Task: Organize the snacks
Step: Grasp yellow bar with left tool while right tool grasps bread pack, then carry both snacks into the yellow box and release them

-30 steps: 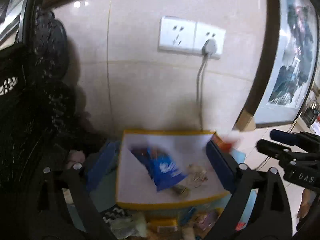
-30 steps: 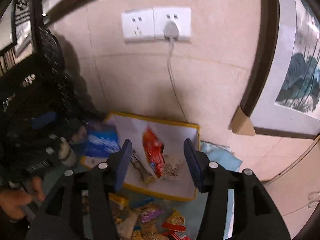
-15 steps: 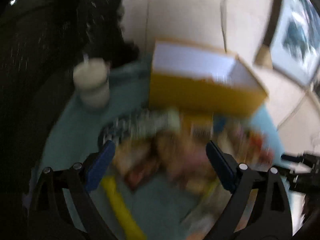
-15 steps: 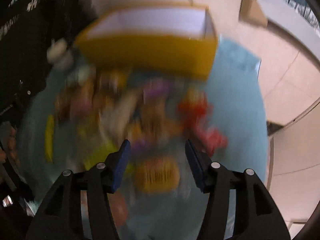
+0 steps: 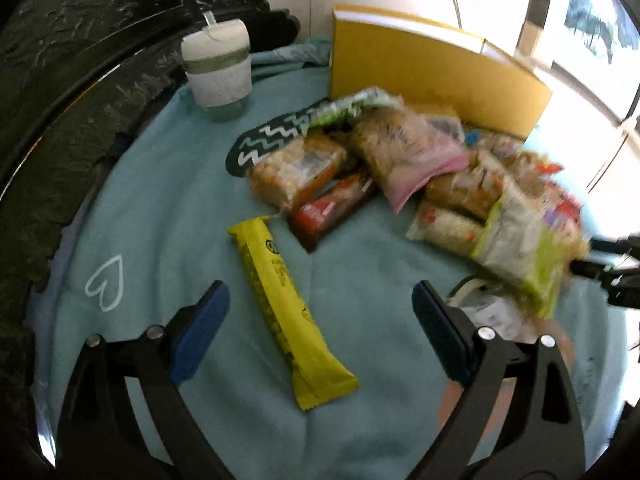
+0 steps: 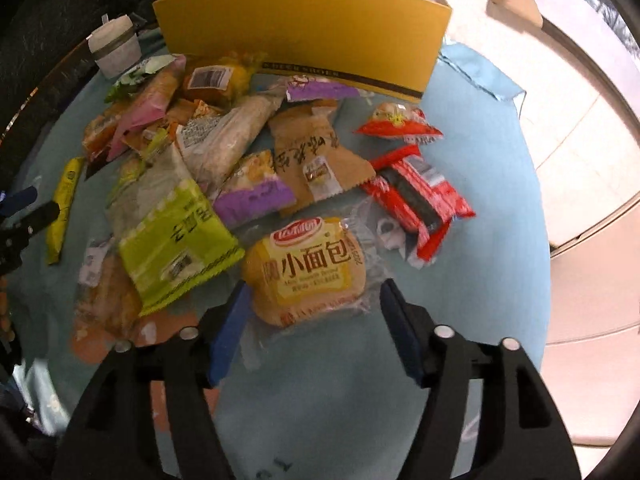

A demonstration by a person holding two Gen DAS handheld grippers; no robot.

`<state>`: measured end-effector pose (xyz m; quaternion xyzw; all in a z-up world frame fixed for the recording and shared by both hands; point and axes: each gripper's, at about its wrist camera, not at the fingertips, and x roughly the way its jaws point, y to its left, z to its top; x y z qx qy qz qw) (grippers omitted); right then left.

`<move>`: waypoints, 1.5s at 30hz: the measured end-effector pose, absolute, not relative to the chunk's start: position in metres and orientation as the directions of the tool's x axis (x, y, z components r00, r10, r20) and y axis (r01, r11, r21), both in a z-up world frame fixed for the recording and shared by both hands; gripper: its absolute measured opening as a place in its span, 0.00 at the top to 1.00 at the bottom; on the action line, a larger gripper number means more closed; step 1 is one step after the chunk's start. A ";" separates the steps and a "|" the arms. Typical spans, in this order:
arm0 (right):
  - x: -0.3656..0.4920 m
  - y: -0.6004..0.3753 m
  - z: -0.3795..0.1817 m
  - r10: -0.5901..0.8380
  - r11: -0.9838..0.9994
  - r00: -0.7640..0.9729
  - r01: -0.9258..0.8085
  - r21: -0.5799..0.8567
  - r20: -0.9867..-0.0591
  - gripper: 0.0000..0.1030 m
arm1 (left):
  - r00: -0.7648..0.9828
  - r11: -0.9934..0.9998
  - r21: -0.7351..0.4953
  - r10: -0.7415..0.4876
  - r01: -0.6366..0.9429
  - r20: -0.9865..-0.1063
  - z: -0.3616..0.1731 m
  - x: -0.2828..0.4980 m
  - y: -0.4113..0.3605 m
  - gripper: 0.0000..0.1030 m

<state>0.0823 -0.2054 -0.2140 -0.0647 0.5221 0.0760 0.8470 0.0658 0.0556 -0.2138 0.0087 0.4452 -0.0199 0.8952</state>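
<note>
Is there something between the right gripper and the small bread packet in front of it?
Nothing visible. The right gripper is open, and the bread packet lies just ahead of its fingertips on the blue cloth, with no other snack between.

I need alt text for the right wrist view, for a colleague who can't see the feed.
The open right gripper hovers just short of a small bread pack lying on a teal cloth. Behind it, a pile of snack packets spreads in front of a yellow box, with a lidded cup far left.
</note>
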 end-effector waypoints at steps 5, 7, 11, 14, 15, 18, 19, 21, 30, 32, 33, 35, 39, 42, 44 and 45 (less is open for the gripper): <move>0.091 -0.192 -0.223 0.001 0.973 0.470 -0.206 -0.108 -0.882 0.23 | 0.561 1.000 0.002 0.000 0.002 -0.828 -0.242 0.072 0.060 0.44; 0.092 -0.196 -0.221 0.041 0.978 0.454 -0.199 -0.057 -0.890 0.38 | 0.581 1.000 -0.014 -0.014 0.005 -0.814 -0.240 0.067 0.065 0.68; 0.090 -0.200 -0.215 0.056 0.977 0.462 -0.206 -0.046 -0.885 0.50 | 0.578 0.997 -0.083 -0.071 0.005 -0.813 -0.238 0.060 0.080 0.80; 0.083 -0.201 -0.212 0.089 0.979 0.467 -0.205 -0.010 -0.880 0.53 | 0.582 0.995 -0.097 -0.086 0.012 -0.809 -0.234 0.052 0.079 0.80; 0.081 -0.203 -0.211 0.100 0.979 0.470 -0.203 0.003 -0.877 0.53 | 0.588 0.995 -0.102 -0.092 0.016 -0.804 -0.231 0.048 0.079 0.80; 0.074 -0.210 -0.208 0.127 0.983 0.476 -0.178 0.046 -0.871 0.54 | 0.598 0.994 -0.105 -0.107 0.038 -0.795 -0.228 0.044 0.075 0.81; 0.072 -0.212 -0.206 0.130 0.985 0.476 -0.165 0.057 -0.870 0.54 | 0.604 0.993 -0.109 -0.112 0.042 -0.789 -0.225 0.042 0.074 0.81; 0.069 -0.217 -0.200 0.141 0.986 0.489 -0.145 0.080 -0.861 0.54 | 0.615 0.992 -0.119 -0.123 0.047 -0.779 -0.219 0.039 0.073 0.81; 0.054 -0.226 -0.152 0.202 0.979 0.569 -0.138 0.150 -0.797 0.54 | 0.693 0.977 -0.155 -0.211 0.143 -0.690 -0.169 0.027 0.057 0.81; 0.052 -0.226 -0.131 0.219 0.976 0.605 -0.147 0.163 -0.766 0.54 | 0.713 0.974 -0.161 -0.228 0.162 -0.663 -0.154 0.027 0.052 0.81; 0.051 -0.225 -0.123 0.226 0.974 0.617 -0.151 0.169 -0.754 0.54 | 0.726 0.971 -0.164 -0.237 0.171 -0.646 -0.144 0.028 0.049 0.81; 0.049 -0.222 -0.098 0.244 0.970 0.653 -0.167 0.178 -0.717 0.54 | 0.747 0.967 -0.174 -0.254 0.186 -0.614 -0.125 0.032 0.045 0.81; 0.053 -0.221 -0.050 0.270 0.963 0.716 -0.201 0.181 -0.644 0.54 | 0.789 0.958 -0.182 -0.286 0.223 -0.543 -0.080 0.044 0.031 0.81; 0.060 -0.221 -0.015 0.278 0.961 0.757 -0.220 0.170 -0.591 0.54 | 0.815 0.953 -0.172 -0.304 0.252 -0.493 -0.049 0.056 0.019 0.81; 0.066 -0.221 0.008 0.279 0.960 0.784 -0.230 0.157 -0.555 0.54 | 0.827 0.949 -0.164 -0.314 0.268 -0.466 -0.032 0.063 0.010 0.81; 0.067 -0.221 0.015 0.279 0.960 0.792 -0.233 0.152 -0.544 0.54 | 0.832 0.948 -0.167 -0.318 0.271 -0.454 -0.024 0.068 0.007 0.81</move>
